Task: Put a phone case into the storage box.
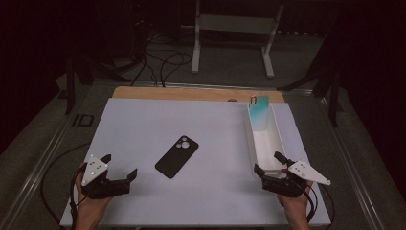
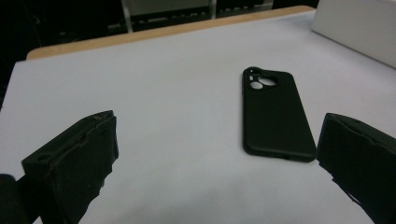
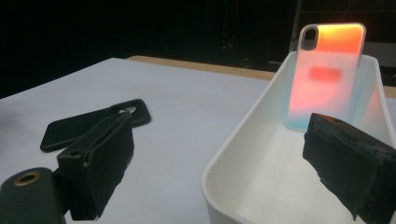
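Lighting dim overall; surroundings beyond the table [image 1: 143, 120] fall to near black. The white tabletop is evenly lit from above, with soft, faint shadows. The phone case [image 3: 327, 70] in the tray [image 3: 243, 154] shows orange iridescent glare. Near jaws in both gripper views are blurred; slight grain throughout.

This looks like a lab or test studio with dark surroundings. A white sheet [image 1: 143, 124] covers a wooden table [image 1: 191, 93] whose far edge shows bare. Beyond that far edge, loose cables [image 1: 163, 62] trail over grey carpet beside a white metal stand [image 1: 232, 28].
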{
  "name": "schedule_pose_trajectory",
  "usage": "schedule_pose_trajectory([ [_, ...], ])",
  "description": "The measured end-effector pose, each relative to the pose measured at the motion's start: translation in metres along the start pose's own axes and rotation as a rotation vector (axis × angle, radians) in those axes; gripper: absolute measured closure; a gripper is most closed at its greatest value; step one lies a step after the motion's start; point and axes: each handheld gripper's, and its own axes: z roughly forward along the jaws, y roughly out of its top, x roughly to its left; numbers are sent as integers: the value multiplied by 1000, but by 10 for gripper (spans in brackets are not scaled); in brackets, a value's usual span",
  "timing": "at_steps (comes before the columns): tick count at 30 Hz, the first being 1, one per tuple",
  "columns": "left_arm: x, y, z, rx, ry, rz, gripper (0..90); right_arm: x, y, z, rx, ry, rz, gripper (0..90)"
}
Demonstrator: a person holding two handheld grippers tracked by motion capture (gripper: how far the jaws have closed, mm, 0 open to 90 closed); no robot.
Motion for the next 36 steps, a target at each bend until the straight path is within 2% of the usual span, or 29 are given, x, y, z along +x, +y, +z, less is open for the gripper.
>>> schedule_pose_trajectory([
  [8, -3, 11, 4, 72, -13, 17, 0, 0, -1, 1, 5, -3, 2, 88],
  [12, -5, 21, 12, 102, -25, 4, 0, -2, 0, 0, 7, -1, 14, 88],
  [14, -8, 27, 18, 132, -29, 24, 0, -2, 0, 0, 9, 0, 18, 88],
  [15, -8, 27, 18, 132, -29, 24, 0, -2, 0, 0, 9, 1, 19, 88],
  [16, -13, 34, 25, 157, -39, 44, 0, -2, 0, 1, 10, 1, 16, 88],
  [18, -14, 36, 28, 170, -39, 51, 0, -1, 0, 1, 10, 2, 12, 88],
  [19, -19, 43, 37, 208, -32, 66, 0, -1, -1, 1, 11, 6, 9, 88],
  [24, -27, 52, 57, 261, -68, 79, 0, -2, -1, 1, 13, 4, 9, 88],
  [26, -28, 53, 62, 278, -72, 85, 0, -2, -1, 1, 13, 4, 12, 88],
  [27, -32, 53, 70, 311, -77, 104, 0, -2, -1, 1, 13, 4, 12, 88],
  [28, -32, 53, 70, 311, -77, 104, 0, -2, -1, 1, 13, 4, 12, 88],
  [30, -36, 53, 82, 347, -90, 117, 0, -2, -1, 1, 17, 4, 13, 89],
  [31, -36, 53, 82, 347, -90, 117, 0, -2, -2, 2, 18, 4, 13, 88],
  [36, -41, 52, 103, 394, -118, 116, 0, -1, -2, 3, 23, 6, 9, 88],
])
